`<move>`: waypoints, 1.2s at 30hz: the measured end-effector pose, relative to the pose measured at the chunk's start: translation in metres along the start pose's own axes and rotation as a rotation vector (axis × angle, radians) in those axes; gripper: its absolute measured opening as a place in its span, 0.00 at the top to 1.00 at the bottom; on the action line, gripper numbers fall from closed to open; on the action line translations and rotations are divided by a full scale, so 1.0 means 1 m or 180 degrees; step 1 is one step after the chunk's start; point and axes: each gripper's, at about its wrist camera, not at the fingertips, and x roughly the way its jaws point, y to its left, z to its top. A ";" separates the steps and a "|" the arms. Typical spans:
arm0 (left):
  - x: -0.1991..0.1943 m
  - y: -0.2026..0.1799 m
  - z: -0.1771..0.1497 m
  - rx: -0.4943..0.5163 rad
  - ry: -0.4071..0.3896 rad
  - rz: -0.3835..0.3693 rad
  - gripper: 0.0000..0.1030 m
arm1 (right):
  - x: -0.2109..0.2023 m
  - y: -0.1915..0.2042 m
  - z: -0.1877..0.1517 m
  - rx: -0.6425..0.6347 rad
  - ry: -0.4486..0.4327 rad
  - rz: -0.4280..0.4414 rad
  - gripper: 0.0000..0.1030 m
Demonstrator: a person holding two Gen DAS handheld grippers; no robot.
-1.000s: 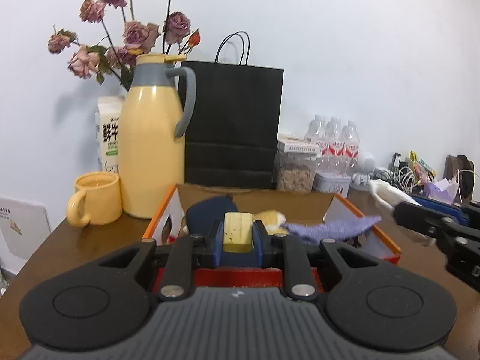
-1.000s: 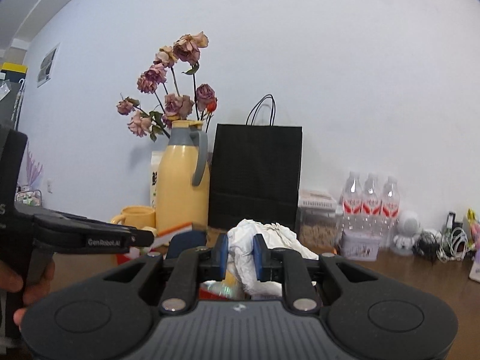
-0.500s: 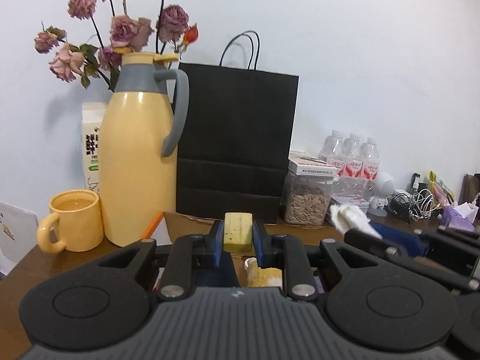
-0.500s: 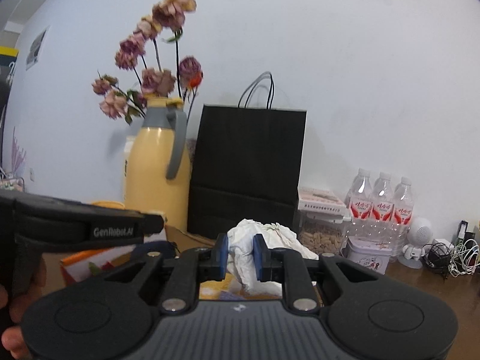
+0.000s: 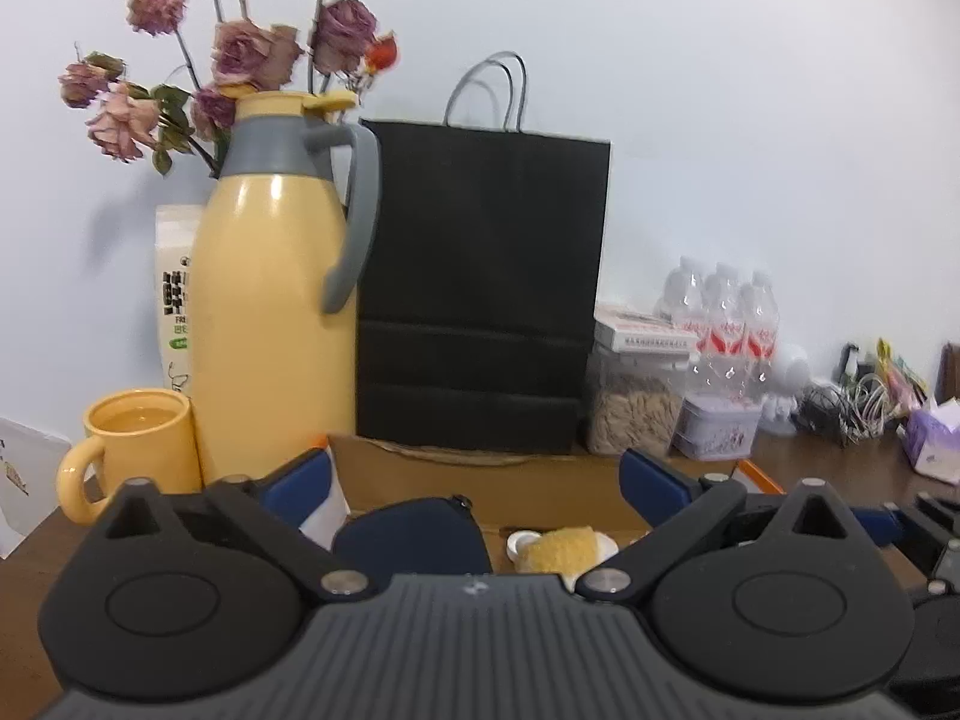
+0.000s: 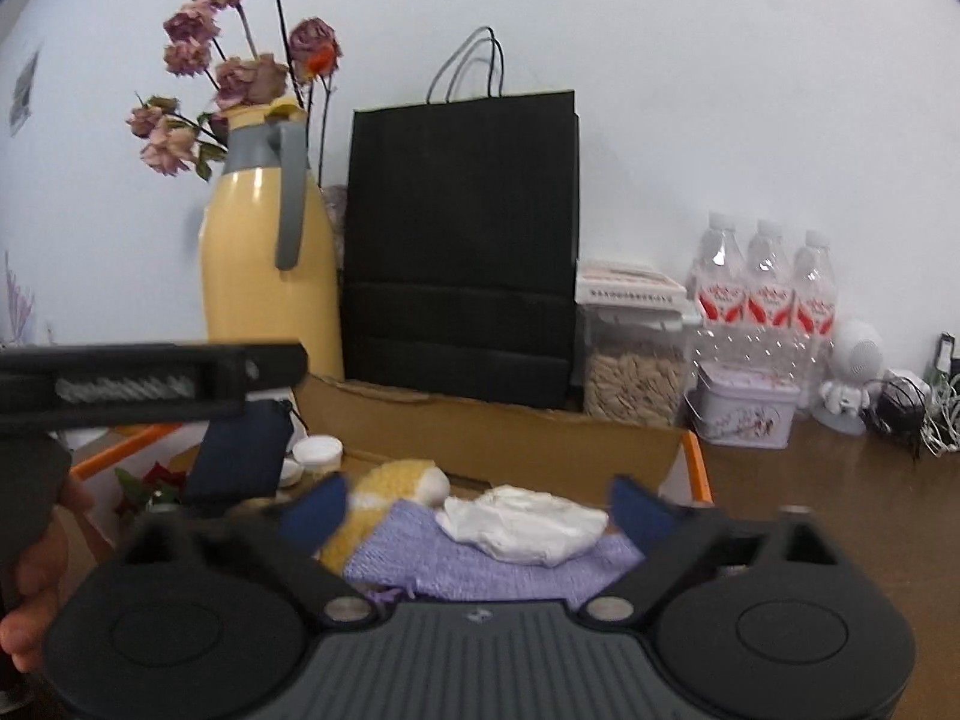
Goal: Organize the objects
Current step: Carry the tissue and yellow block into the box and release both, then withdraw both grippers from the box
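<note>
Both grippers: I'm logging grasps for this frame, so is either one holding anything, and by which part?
Nothing is held. The left gripper and right gripper are both open, and the white wad lies in the box.

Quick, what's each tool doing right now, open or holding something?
Left tool: open, holding nothing.
Right tool: open, empty, above the white crumpled wad in the box.

milk carton (image 5: 175, 294) behind the yellow jug, dark blurred characters and partial "FRE" beneath; water bottles (image 6: 765, 291), red labels, unreadable
</note>
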 end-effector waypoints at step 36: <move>-0.117 0.014 -0.070 0.0377 0.0527 0.0025 0.00 | -0.116 0.008 -0.074 -0.0079 0.0256 0.0061 0.00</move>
